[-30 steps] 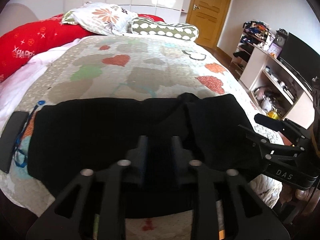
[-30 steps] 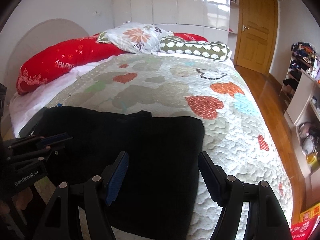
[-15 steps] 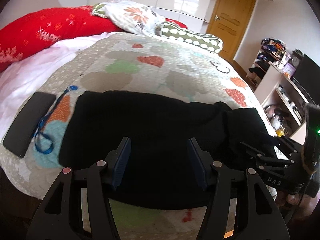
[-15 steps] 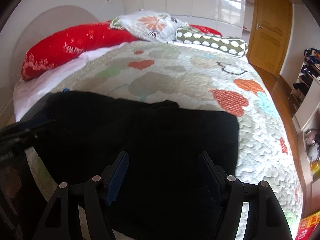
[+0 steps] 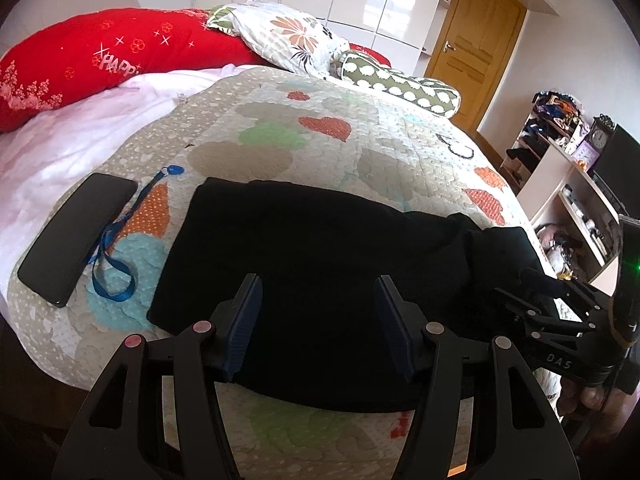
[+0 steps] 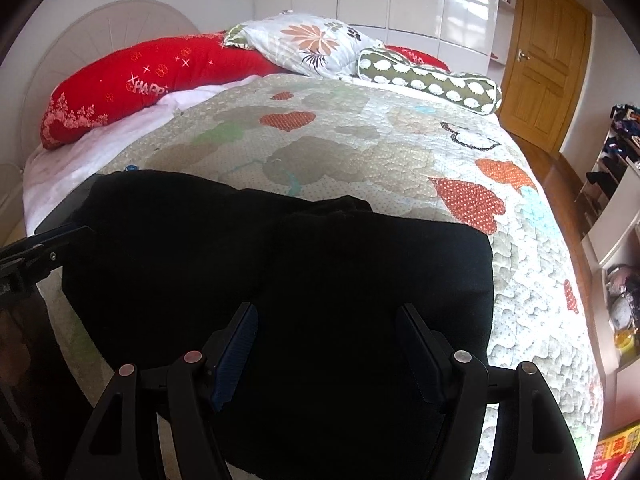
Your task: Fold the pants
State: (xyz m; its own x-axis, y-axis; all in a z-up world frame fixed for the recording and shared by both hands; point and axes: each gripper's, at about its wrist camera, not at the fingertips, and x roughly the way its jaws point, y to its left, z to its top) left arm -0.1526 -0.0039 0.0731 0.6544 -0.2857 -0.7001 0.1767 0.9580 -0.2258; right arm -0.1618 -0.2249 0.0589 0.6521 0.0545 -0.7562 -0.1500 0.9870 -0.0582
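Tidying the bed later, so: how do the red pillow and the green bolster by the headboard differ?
The red pillow is plain red with pale "HAPPY" lettering; the green bolster is olive with white blobs. The pillow is the longer and lies left, the bolster right. Both are long cushions at the bed's head.

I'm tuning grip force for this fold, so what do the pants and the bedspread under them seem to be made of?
The pants look like a soft, matte black knit, perhaps fleece or jersey: no sheen, rounded edges, soft bunching at the fold. The bedspread looks like quilted cotton, matte, with puffy stitched cells and printed dotted hearts. The gripper pads look like ribbed blue rubber, though that is uncertain.
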